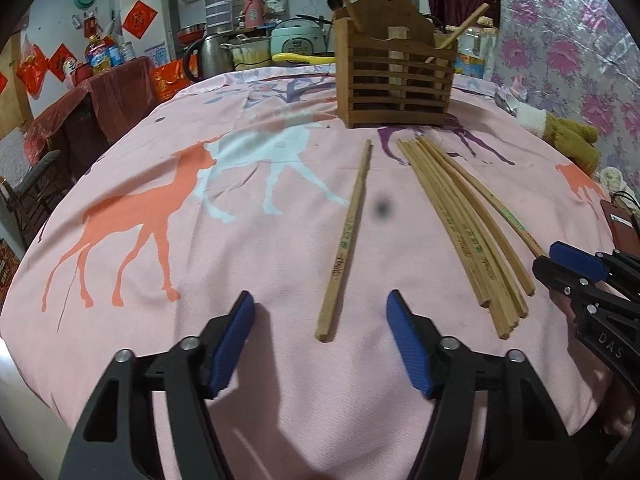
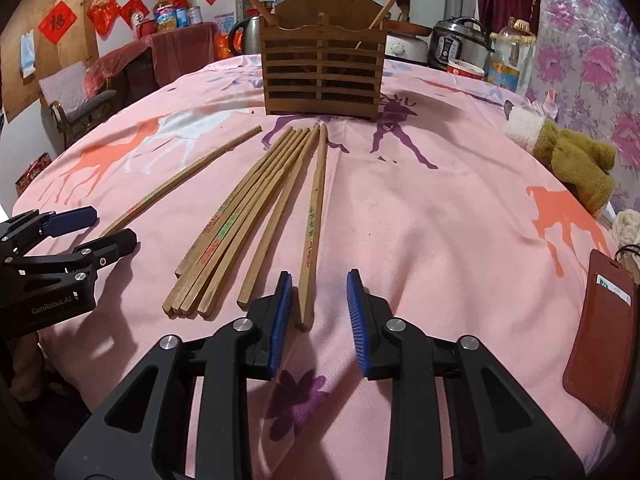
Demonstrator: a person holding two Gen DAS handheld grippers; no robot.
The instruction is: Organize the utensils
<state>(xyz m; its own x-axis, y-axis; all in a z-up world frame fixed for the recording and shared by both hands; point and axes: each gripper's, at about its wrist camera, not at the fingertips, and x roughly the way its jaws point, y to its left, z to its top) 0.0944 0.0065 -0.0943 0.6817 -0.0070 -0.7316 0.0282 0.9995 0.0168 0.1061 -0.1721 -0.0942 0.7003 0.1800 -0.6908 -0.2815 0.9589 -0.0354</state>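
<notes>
A slatted wooden holder [image 1: 394,76] stands at the far side of the table with two chopsticks in it; it also shows in the right wrist view [image 2: 323,74]. A single chopstick [image 1: 345,240] lies between the fingers of my open left gripper [image 1: 320,312]. A bundle of several chopsticks [image 1: 460,228] lies to its right, also in the right wrist view [image 2: 236,224]. My right gripper [image 2: 318,300] is open around the near end of the rightmost chopstick [image 2: 314,224]. The right gripper also shows in the left wrist view [image 1: 560,258].
The table carries a pink deer-print cloth [image 1: 200,208]. A plush toy [image 2: 568,160] and a brown card holder [image 2: 604,332] lie at the right. Kettle, rice cooker [image 2: 460,44] and bottles stand behind the holder.
</notes>
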